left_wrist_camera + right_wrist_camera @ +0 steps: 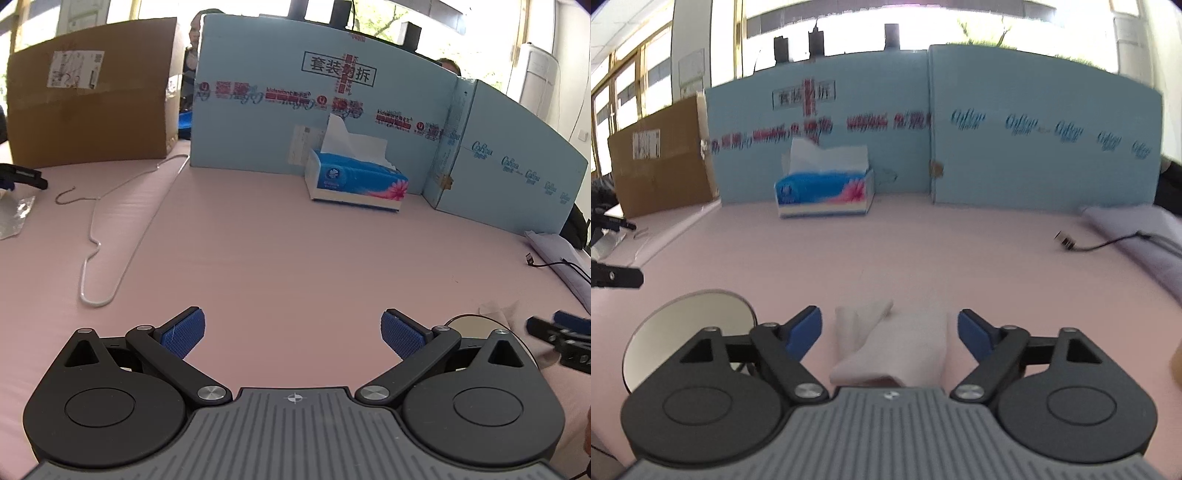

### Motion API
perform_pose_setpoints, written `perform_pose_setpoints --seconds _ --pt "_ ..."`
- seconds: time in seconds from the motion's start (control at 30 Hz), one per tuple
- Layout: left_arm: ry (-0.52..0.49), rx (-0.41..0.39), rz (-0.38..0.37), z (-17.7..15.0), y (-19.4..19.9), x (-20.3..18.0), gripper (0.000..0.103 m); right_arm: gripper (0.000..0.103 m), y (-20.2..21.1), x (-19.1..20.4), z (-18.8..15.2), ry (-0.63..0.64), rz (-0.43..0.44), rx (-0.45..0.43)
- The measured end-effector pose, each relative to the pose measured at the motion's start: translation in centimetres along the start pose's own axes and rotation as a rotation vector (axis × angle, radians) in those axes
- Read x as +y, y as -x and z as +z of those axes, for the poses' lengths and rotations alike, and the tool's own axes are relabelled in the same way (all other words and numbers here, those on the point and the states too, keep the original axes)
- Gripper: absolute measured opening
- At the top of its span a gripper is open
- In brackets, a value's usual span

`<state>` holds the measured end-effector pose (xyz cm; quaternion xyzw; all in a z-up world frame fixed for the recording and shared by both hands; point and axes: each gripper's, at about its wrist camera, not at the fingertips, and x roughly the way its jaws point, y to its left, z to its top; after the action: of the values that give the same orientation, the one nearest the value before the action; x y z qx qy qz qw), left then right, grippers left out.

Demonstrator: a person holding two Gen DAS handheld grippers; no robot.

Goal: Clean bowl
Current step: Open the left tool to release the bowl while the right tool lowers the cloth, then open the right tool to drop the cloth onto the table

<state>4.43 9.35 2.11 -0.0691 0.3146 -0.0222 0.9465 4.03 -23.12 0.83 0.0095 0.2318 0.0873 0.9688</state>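
Observation:
A pale round bowl [690, 325] lies on the pink table, left of my right gripper [890, 332]; part of its rim also shows in the left wrist view [469, 323] behind my left gripper's right finger. A crumpled white tissue [890, 347] lies between the right gripper's open blue pads, not gripped. My left gripper [293, 336] is open and empty over bare pink tabletop. The right gripper's tip [561, 332] shows at the right edge of the left wrist view.
A blue tissue box [356, 181] stands at the back against blue cardboard panels [295, 110]. A brown cardboard box [92, 99] stands back left. A white wire hanger [110, 236] lies on the left. A cable with plug [1067, 240] and a folded cloth [1145, 236] lie right.

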Motion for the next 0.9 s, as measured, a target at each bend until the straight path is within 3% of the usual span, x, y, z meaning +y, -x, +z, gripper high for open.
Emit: perform_pose_setpoints --seconds 0.03,0.13,0.23,0.53,0.9 --pt "-0.002 0.001 0.006 0.0 0.0 0.0 0.103 0.102 0.5 -0.1 0.1 0.001 -0.010 -0.026" --pt "-0.007 0.005 0.023 0.0 0.0 0.1 0.103 0.103 1.7 -0.2 0.5 0.002 -0.059 -0.119" --pt "-0.015 0.004 0.040 -0.1 0.0 0.0 0.103 0.103 2.1 -0.8 0.9 -0.021 -0.101 -0.149" --pt "-0.036 0.020 0.071 -0.3 -0.2 -0.2 0.103 0.103 1.8 -2.7 1.0 -0.162 -0.074 -0.088" --pt "-0.050 0.043 0.102 -0.8 -0.7 -1.0 0.103 0.103 1.9 -1.9 0.5 -0.120 -0.084 -0.086"
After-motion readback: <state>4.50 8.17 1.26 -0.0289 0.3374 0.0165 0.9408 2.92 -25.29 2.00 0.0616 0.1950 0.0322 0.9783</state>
